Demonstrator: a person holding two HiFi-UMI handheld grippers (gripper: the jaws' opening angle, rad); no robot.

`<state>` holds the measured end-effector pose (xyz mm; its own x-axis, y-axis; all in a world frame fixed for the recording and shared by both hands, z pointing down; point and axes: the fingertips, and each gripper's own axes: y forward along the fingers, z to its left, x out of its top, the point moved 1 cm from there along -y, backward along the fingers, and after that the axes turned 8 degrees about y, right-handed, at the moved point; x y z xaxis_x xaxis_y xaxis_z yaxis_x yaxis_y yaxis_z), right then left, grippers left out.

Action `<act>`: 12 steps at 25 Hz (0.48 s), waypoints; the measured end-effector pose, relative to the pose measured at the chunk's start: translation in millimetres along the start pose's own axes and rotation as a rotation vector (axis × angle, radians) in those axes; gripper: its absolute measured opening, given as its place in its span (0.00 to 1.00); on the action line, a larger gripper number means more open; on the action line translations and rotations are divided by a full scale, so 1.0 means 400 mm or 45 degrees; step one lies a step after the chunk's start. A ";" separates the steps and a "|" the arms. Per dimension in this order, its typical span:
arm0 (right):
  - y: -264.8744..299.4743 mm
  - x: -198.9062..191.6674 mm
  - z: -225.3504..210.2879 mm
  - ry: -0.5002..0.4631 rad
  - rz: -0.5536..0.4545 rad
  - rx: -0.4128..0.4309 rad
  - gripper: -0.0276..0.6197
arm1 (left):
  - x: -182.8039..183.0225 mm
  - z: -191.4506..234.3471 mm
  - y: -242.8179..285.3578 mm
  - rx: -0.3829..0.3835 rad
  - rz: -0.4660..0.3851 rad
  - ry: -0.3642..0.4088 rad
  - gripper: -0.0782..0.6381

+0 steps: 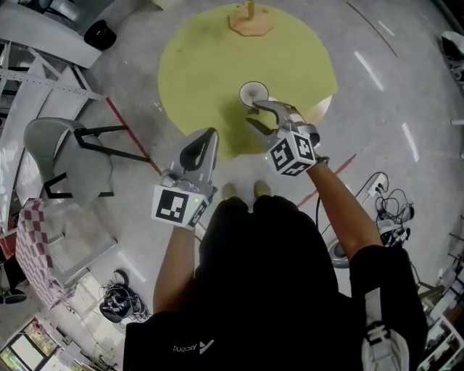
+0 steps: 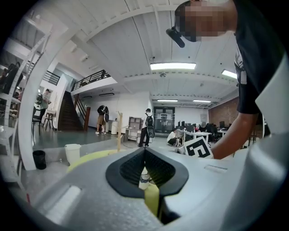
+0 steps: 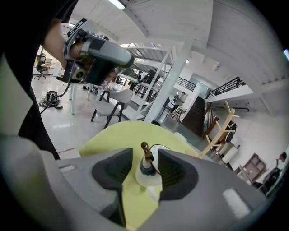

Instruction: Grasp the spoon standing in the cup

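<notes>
A white cup [image 1: 254, 92] stands on a round yellow-green mat [image 1: 210, 65] on the floor. In the right gripper view the cup [image 3: 148, 175] holds a brown-handled spoon [image 3: 146, 152] standing upright. My right gripper [image 3: 145, 155] is open, its dark pads [image 3: 113, 169] on either side of the spoon and apart from it. From the head view the right gripper [image 1: 250, 113] hovers just in front of the cup. My left gripper [image 1: 211, 135] is shut and empty, lower and to the left; its closed jaws [image 2: 144, 151] point toward the mat.
A wooden stand [image 1: 250, 18] sits at the mat's far edge and a white bucket [image 1: 320, 109] at its right edge. A grey chair [image 1: 69, 156] stands to the left, and cables [image 1: 391, 206] lie to the right. People stand far off in the left gripper view.
</notes>
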<state>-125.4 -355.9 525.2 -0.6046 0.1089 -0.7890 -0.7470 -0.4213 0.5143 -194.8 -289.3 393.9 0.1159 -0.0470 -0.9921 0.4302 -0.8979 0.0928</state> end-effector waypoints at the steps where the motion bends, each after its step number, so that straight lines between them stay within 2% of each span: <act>1: 0.007 -0.003 -0.006 -0.004 0.011 -0.010 0.30 | -0.005 -0.001 0.003 -0.014 0.005 -0.001 0.12; 3: 0.016 0.000 -0.016 -0.013 0.016 -0.036 0.27 | -0.016 -0.001 0.002 -0.034 0.017 -0.005 0.12; 5: 0.021 0.008 -0.023 -0.019 0.016 -0.051 0.15 | -0.028 0.005 -0.005 -0.044 0.027 -0.015 0.12; 6: 0.023 0.013 -0.024 -0.020 0.016 -0.050 0.13 | -0.033 0.009 -0.008 -0.047 0.032 -0.020 0.12; 9: 0.020 0.026 -0.032 -0.004 0.000 -0.059 0.13 | -0.037 0.014 -0.011 -0.058 0.038 -0.021 0.12; 12: -0.005 0.056 -0.060 0.077 -0.059 -0.094 0.13 | -0.030 0.013 -0.012 -0.069 0.033 -0.011 0.12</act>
<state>-130.8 -374.2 498.2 -0.5505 0.0763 -0.8314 -0.7501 -0.4823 0.4524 -203.0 -286.9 404.8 0.1198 -0.0741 -0.9900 0.4752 -0.8713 0.1227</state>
